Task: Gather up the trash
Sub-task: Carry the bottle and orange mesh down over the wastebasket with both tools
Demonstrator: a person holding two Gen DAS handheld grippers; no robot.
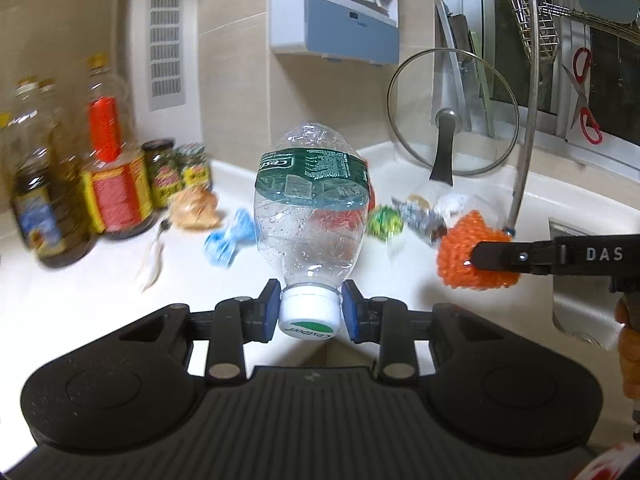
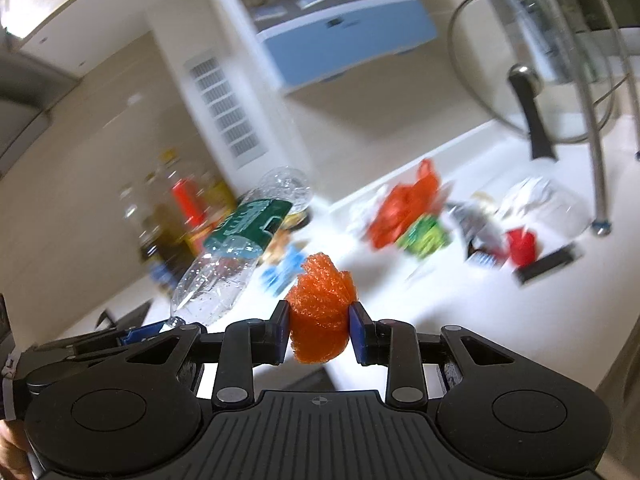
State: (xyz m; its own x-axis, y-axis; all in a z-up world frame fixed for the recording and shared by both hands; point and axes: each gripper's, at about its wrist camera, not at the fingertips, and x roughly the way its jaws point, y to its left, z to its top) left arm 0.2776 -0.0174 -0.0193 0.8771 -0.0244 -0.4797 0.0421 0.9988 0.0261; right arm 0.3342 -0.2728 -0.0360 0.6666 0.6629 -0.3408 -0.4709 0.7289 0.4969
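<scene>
At 12 o'clock from the left tongs (image 1: 309, 312) the bottle (image 1: 310, 200) points away, clamped by its cap; right tongs (image 2: 319, 330) clench orange netting (image 2: 320, 308), with remaining wrappers (image 2: 424, 232) at 1 o'clock on the surface (image 2: 460, 320)

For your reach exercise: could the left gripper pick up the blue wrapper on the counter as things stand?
Probably not: the left gripper is shut on the plastic bottle's cap, so the blue wrapper must wait.

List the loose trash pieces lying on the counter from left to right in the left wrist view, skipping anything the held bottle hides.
Tan crumpled wrapper → blue wrapper → green-and-yellow wrapper → silver foil wrapper → white crumpled paper. The red bag behind the bottle is left out.
</scene>
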